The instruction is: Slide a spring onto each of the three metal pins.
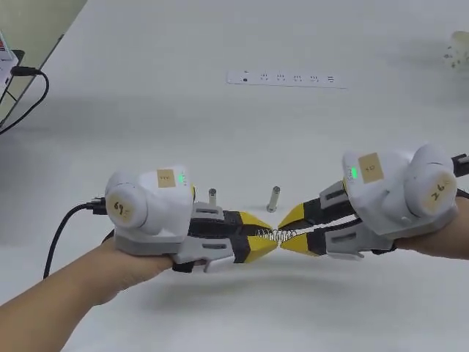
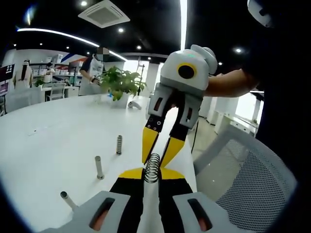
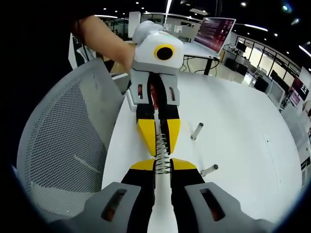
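A small metal spring [image 1: 282,235] hangs level above the white table, caught between the tips of both grippers. My left gripper [image 1: 271,237] is shut on one end and my right gripper [image 1: 290,235] on the other. In the left gripper view the spring [image 2: 152,167] stands between my own yellow tips [image 2: 132,174], with the right gripper [image 2: 156,158] reaching down onto it. In the right gripper view the spring [image 3: 163,150] runs from my tips into the left gripper [image 3: 159,137]. Upright pins [image 1: 212,196] [image 1: 274,199] stand just behind. The farthest pin [image 2: 119,144] looks ringed by coils.
A white power strip [image 1: 286,78] lies at the back of the table [image 1: 146,110]. A black cable [image 1: 29,95] curls at the left edge. A grey mesh chair [image 3: 63,141] stands beside the table. A person [image 2: 95,73] stands far off.
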`<state>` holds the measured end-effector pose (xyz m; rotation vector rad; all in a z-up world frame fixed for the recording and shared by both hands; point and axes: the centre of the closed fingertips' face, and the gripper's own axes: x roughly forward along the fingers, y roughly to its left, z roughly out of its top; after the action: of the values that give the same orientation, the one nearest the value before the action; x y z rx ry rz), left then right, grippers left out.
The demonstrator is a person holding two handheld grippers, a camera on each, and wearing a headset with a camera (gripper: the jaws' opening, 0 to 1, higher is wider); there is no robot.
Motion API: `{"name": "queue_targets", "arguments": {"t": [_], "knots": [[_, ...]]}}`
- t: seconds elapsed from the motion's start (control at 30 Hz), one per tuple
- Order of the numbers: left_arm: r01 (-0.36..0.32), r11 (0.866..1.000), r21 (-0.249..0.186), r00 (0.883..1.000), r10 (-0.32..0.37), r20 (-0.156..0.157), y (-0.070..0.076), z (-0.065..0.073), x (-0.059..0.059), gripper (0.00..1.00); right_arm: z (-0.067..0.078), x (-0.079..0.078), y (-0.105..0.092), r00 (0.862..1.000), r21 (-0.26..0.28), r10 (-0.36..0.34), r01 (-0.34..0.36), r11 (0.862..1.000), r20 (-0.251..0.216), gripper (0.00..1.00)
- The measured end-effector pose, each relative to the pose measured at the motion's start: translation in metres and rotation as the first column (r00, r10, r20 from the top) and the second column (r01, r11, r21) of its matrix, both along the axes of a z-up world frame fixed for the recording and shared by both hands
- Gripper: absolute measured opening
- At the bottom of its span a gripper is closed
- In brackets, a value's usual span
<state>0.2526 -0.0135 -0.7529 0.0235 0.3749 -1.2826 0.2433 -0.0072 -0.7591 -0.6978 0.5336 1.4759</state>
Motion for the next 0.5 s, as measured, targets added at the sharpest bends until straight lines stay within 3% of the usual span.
{"name": "queue_targets", "arguments": {"t": [0.5], "knots": [[0.005, 1.0, 0.002, 1.0, -0.005, -0.008, 0.0004, 0.0012, -0.0016, 0.02, -0.0043, -0.0001, -0.0089, 0.999, 0.001, -0.03, 0.03, 1.0, -0.021, 0.09]]}}
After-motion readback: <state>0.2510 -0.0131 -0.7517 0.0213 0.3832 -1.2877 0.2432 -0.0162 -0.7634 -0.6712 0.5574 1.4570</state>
